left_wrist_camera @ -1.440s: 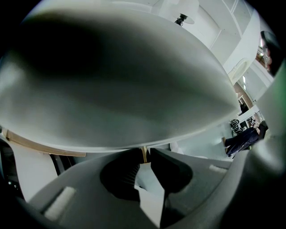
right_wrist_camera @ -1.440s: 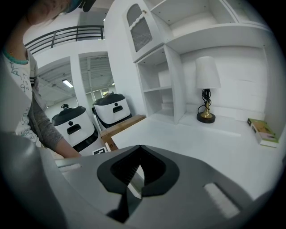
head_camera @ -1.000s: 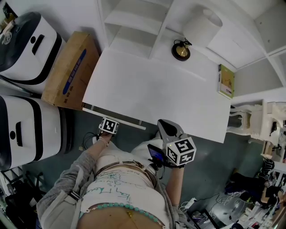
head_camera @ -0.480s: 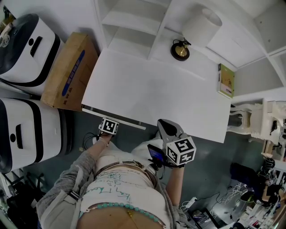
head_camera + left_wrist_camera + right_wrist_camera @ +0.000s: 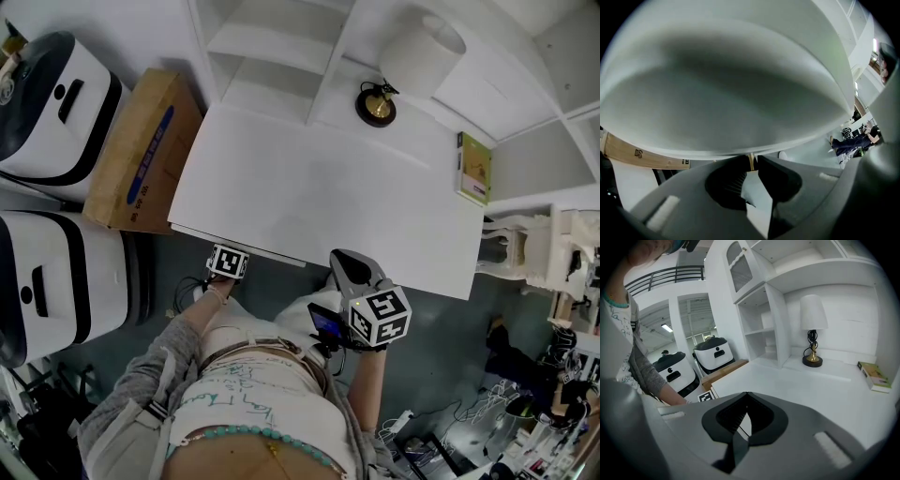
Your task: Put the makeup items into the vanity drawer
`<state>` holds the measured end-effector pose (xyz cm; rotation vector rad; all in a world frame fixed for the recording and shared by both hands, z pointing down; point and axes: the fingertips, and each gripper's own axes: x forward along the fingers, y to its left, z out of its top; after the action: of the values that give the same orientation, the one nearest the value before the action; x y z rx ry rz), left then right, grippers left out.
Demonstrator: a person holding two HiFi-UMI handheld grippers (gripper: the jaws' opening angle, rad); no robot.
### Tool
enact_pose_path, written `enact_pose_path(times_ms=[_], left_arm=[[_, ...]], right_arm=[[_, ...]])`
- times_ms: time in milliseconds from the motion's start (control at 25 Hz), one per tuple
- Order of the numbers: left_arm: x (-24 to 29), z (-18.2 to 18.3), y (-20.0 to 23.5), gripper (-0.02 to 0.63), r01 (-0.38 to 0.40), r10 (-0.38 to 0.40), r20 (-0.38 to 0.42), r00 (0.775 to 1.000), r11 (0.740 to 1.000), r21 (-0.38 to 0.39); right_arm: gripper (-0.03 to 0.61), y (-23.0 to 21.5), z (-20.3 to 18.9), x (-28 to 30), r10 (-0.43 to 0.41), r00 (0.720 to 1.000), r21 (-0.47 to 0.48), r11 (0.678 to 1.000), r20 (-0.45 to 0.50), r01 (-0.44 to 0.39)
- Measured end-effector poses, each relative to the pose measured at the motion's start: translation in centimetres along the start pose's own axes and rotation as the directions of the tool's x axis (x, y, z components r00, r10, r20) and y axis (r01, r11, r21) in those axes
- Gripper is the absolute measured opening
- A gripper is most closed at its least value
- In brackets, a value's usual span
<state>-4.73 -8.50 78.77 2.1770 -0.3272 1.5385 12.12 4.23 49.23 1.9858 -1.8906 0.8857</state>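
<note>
No makeup item shows in any view. The white vanity (image 5: pixel 309 187) has its drawer front (image 5: pixel 239 247) showing as a thin strip just under the top's near left edge. My left gripper (image 5: pixel 229 253) sits against that strip, jaws tucked under the edge. In the left gripper view its jaws (image 5: pixel 751 159) are shut on a small brass drawer knob (image 5: pixel 750 162), with the white drawer front (image 5: pixel 731 93) filling the picture. My right gripper (image 5: pixel 345 259) hovers at the vanity's front edge near the middle. It (image 5: pixel 746 395) is shut and holds nothing.
A brass lamp with a white shade (image 5: pixel 377 105) stands at the back of the top, and a green book (image 5: pixel 474 169) lies at the right. White shelves (image 5: pixel 272 47) rise behind. A cardboard box (image 5: pixel 139 155) and white machines (image 5: pixel 52 89) stand left of the vanity.
The drawer front has slid a little further in under the top, and my left gripper has gone in with it. The right gripper has stayed put.
</note>
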Motion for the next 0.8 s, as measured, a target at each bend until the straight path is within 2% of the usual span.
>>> enact_pose_path(times_ms=[400, 680, 800], left_arm=[[0.2, 1.4, 0.2, 0.08, -0.035, 0.034, 0.068, 0.997, 0.999, 0.016], [0.4, 1.6, 0.5, 0.081, -0.057, 0.055, 0.069, 0.996, 0.998, 0.016], [0.5, 2.2, 0.4, 0.081, -0.048, 0.046, 0.098, 0.994, 0.999, 0.019]], right_arm=[[0.029, -1.0, 0.4, 0.5, -0.009, 1.0, 0.007, 1.0, -0.007, 0.009], [0.029, -1.7, 0.5, 0.5, -0.015, 1.0, 0.015, 1.0, -0.007, 0.015], [0.029, -1.9, 0.5, 0.5, -0.021, 1.0, 0.016, 1.0, -0.006, 0.021]])
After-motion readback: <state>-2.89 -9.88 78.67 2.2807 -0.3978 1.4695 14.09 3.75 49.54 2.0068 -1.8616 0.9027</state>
